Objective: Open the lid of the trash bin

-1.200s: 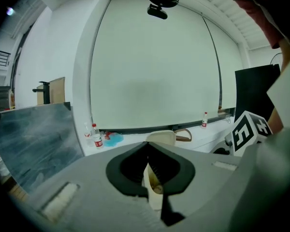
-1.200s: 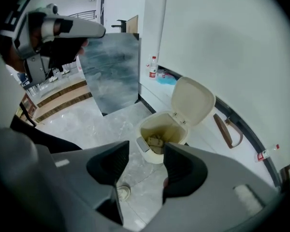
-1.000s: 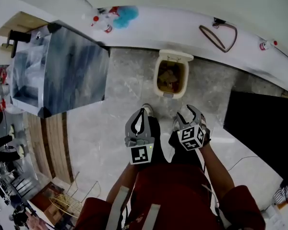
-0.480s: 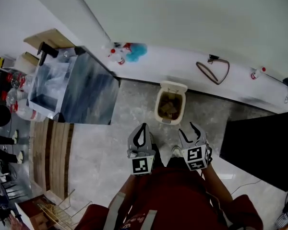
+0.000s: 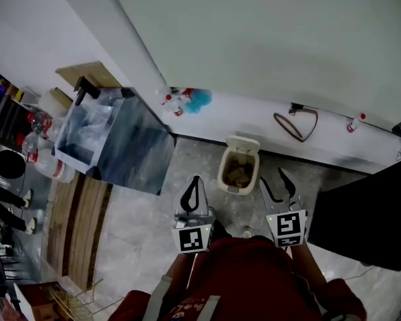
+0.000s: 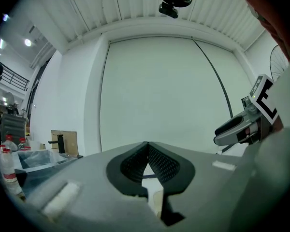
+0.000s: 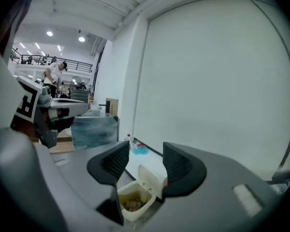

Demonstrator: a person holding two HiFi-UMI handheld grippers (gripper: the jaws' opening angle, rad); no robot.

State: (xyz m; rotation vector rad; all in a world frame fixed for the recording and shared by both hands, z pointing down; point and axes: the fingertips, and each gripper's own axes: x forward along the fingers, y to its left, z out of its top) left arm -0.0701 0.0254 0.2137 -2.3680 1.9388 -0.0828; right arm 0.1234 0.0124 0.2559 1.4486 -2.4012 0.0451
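The small cream trash bin (image 5: 238,171) stands on the grey floor against a low white ledge. Its lid (image 5: 244,143) is swung up and back, and brownish waste shows inside. In the head view both grippers hang well above and on the near side of the bin, touching nothing. My left gripper (image 5: 196,179) has its jaws together with nothing between them, and its own view (image 6: 147,144) looks level at the white wall. My right gripper (image 5: 274,181) is open and empty. Between its jaws (image 7: 145,151) the bin (image 7: 132,201) and its raised lid (image 7: 148,179) show far below.
A steel sink cabinet (image 5: 117,146) stands to the left of the bin. Spray bottles and a blue cloth (image 5: 187,100) and a looped cord (image 5: 295,126) lie on the white ledge (image 5: 240,116). A black block (image 5: 367,223) fills the right side. Wooden boards (image 5: 77,223) lie at left.
Both grippers have risen away from the bin and tipped up toward level. The head view has lifted too, so the bin looks smaller. The lid stays open.
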